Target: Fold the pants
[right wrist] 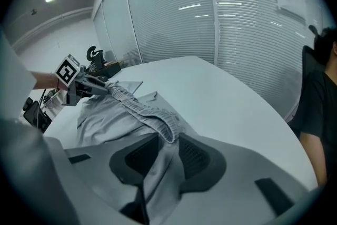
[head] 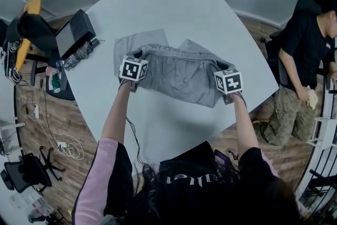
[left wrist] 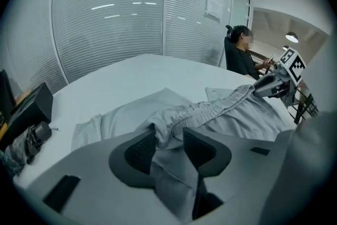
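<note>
Two grippers meet the grey pants [head: 181, 74] on the table [head: 174, 2] in the head view. The left gripper [head: 138, 55] and right gripper [head: 224, 67] are each at one end of the nearest edge, equally close, and the folded bulk lies beyond their tips.

Left gripper view: the jaws are spread, with bunched waistband [left wrist: 210, 110] loose between the pads. The waistband's long axis runs rightward to the other gripper.

Right gripper view: the jaws are likewise parted, cloth hangs unpinched between them, and the band leads off leftward.
</note>
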A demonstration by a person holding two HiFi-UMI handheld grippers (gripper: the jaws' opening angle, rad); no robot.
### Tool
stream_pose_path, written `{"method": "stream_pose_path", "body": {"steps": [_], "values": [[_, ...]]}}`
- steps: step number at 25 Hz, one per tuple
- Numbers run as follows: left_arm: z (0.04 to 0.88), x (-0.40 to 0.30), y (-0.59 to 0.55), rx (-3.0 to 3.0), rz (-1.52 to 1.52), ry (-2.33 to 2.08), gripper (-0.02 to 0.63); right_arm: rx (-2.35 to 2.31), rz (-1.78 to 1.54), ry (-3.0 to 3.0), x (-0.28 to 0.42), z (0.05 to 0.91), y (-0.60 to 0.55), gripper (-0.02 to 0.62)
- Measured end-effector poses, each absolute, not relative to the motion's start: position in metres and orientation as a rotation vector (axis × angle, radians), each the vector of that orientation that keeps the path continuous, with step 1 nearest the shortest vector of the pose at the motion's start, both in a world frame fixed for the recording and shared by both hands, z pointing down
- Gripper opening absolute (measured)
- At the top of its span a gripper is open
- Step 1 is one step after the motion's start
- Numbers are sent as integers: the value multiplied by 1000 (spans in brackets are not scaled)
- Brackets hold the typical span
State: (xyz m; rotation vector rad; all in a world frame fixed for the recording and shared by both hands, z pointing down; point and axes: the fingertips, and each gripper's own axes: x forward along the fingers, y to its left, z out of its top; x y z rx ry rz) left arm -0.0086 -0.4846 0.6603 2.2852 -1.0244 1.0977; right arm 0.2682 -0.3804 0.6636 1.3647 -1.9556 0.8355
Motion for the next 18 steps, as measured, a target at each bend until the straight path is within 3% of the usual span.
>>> {"method": "stream_pose_path", "body": {"steps": [1, 3, 18], "values": [[659, -9, -483, 2277, 1066, -1028, 196, 1367, 842, -1964, 268, 663, -379, 134], [655, -13, -480, 2267, 1003, -1040, 237, 1385, 862, -1984, 268, 657, -375, 179], [573, -21, -384, 2440, 777, -1040, 236, 1480, 799, -2204, 220, 574, -316, 174]]}}
